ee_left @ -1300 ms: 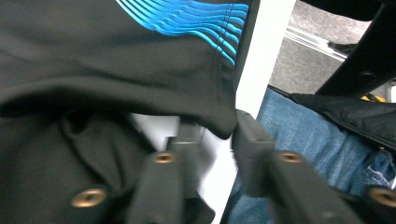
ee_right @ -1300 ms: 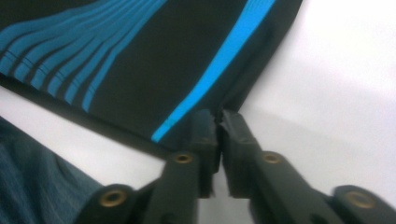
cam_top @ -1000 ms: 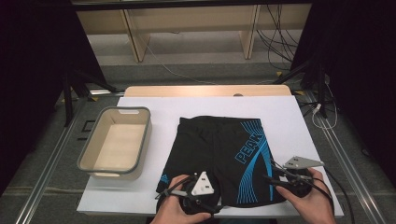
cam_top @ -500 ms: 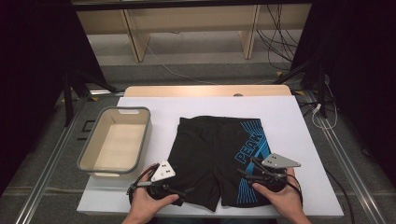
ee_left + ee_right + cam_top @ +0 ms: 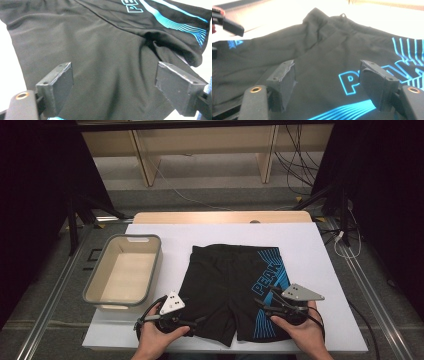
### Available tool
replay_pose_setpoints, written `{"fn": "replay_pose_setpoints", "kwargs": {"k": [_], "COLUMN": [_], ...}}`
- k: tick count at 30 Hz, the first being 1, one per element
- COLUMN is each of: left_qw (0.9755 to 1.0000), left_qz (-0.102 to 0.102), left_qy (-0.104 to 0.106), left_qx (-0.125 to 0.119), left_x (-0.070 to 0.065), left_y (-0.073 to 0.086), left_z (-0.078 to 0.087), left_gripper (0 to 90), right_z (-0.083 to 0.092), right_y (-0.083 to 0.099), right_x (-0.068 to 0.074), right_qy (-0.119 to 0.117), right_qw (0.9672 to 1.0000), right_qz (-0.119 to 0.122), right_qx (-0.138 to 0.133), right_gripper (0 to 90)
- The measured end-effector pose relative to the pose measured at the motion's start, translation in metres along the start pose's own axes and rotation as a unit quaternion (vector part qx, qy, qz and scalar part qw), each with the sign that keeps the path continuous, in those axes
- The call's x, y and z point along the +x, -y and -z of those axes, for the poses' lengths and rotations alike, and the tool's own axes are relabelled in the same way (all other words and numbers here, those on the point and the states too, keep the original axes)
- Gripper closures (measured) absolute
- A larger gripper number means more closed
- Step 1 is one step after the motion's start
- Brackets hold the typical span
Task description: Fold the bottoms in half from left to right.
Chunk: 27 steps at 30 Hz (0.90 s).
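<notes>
Left gripper: You held the left gripper [image 5: 197,322] at the near edge of the table, at the hem of the shorts' left leg. Its jaws stood spread, after closing in a little in the last half second. In the left gripper view the black cloth lay flat between and beyond them, and neither pad pressed on it.

Right gripper: You held the right gripper [image 5: 263,304] over the near part of the right leg, just beside the blue line pattern. Its jaws stood spread and had been opening within the last second. In the right gripper view the cloth lay under the gap, not pinched.

Hands: Your left hand [image 5: 159,338] and right hand [image 5: 302,335] came in from the bottom of the high view, each wrapped round its gripper's body.

Shorts: The black shorts [image 5: 227,282] lay spread flat on the white sheet, waistband at the far end, legs toward you. White lettering and blue stripes marked the right leg. A low fold ran along the crotch seam.

Sheet: The white sheet [image 5: 320,250] covered the table top, with the shorts near its middle.

Tub: The grey tub [image 5: 152,270] stood to the left of the shorts, apart from them, long side running away from you.

Far edge: A strip of wooden table edge [image 5: 220,216] showed beyond the sheet.
</notes>
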<state>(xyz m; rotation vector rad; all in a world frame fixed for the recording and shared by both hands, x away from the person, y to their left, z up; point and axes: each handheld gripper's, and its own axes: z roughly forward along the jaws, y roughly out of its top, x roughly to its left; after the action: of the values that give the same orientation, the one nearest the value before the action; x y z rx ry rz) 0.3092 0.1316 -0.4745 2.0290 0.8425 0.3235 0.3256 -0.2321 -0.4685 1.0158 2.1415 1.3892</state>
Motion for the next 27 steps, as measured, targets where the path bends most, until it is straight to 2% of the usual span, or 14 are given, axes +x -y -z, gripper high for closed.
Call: {"fn": "replay_pose_setpoints", "kwargs": {"k": [7, 12, 17, 21, 24, 27], "left_qw": [0.9998, 0.9992, 0.9983, 0.9976, 0.9969, 0.9967], "left_qz": [0.006, 0.022, 0.030, 0.033, 0.044, 0.043], "left_qy": [-0.015, -0.034, -0.049, -0.061, -0.065, -0.068], "left_qx": [0.008, 0.005, 0.006, 0.005, 0.007, 0.011], "left_x": [0.001, 0.006, 0.005, 0.004, 0.006, 0.008], "left_y": [0.011, 0.015, 0.018, 0.019, 0.020, 0.021], "left_z": [0.009, 0.014, 0.017, 0.020, 0.020, 0.021], "left_gripper": [18.4, 22.3, 24.8, 26.4, 27.7, 29.0], "right_z": [-0.005, -0.009, -0.014, -0.025, -0.035, -0.046], "right_y": [-0.008, -0.011, -0.016, -0.028, -0.037, -0.046], "right_x": [0.002, 0.005, 0.008, 0.012, 0.014, 0.015], "right_qy": [-0.006, -0.015, -0.019, -0.029, -0.034, -0.038], "right_qw": [0.9998, 0.9998, 0.9997, 0.9993, 0.9990, 0.9988], "right_qz": [0.012, 0.011, 0.013, 0.021, 0.027, 0.029], "right_qx": [-0.016, -0.013, -0.008, -0.013, -0.012, -0.014], "right_gripper": [34.3, 36.1, 36.4, 36.1, 35.9, 35.7]}}
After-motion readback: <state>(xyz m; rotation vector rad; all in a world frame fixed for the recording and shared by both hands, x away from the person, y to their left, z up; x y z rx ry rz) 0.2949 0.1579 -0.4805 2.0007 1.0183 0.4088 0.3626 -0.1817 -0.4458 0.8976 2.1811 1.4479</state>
